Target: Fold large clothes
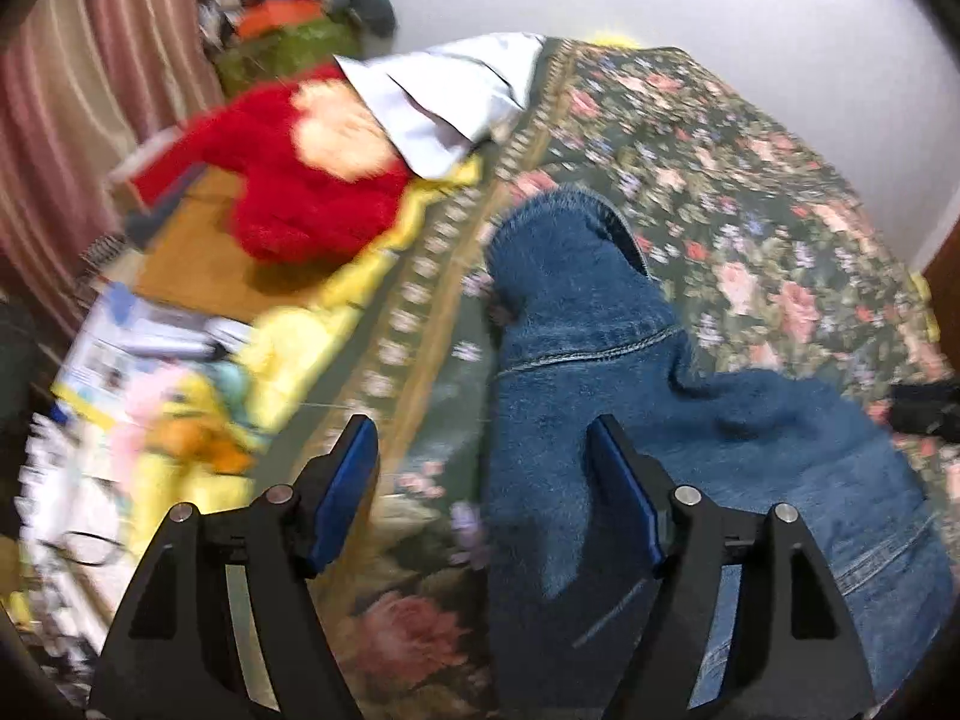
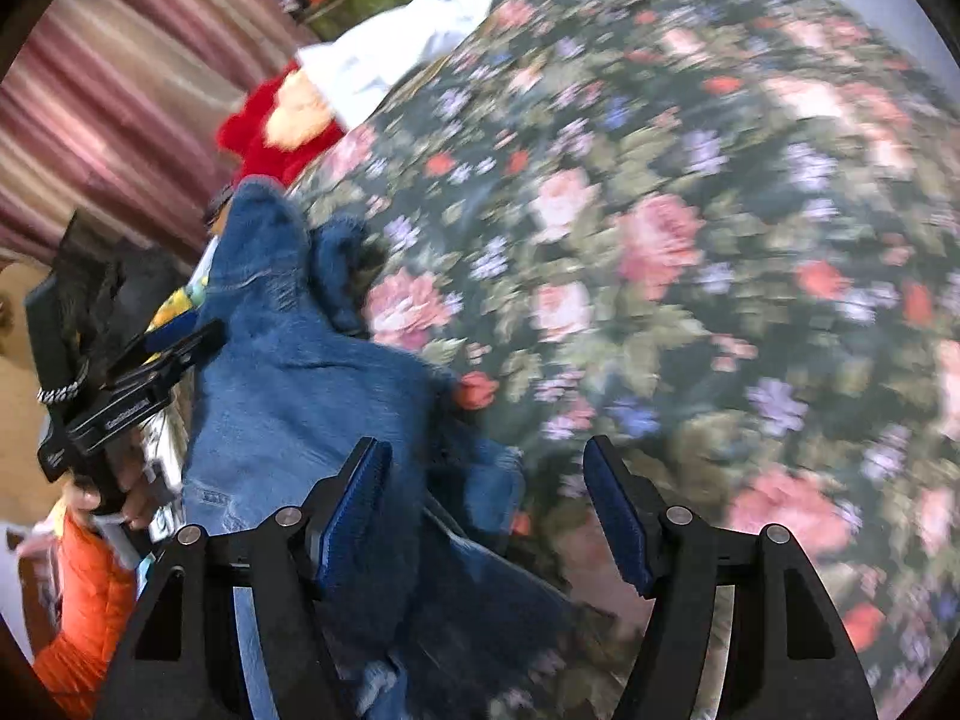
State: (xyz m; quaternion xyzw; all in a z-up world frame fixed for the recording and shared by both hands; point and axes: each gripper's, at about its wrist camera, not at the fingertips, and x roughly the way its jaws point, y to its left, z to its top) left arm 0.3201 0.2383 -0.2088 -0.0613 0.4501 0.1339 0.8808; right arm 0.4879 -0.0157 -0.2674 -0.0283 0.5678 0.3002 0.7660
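Denim jacket (image 1: 600,360), blue with a fuzzy lining, lies crumpled on the bed's floral bedspread (image 1: 720,168). The left claw (image 1: 486,450) hangs above the jacket's edge with jaws wide, gripping nothing. The right claw (image 2: 489,468) is likewise spread and empty, over the jacket's near hem where it meets the bedspread. A red plush toy (image 1: 282,180) and a white pillow (image 1: 444,96) sit at the bed's far side

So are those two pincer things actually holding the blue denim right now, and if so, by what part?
Nothing is held. Both the left gripper and the right gripper hover with jaws open above the denim garment on the floral bedspread.
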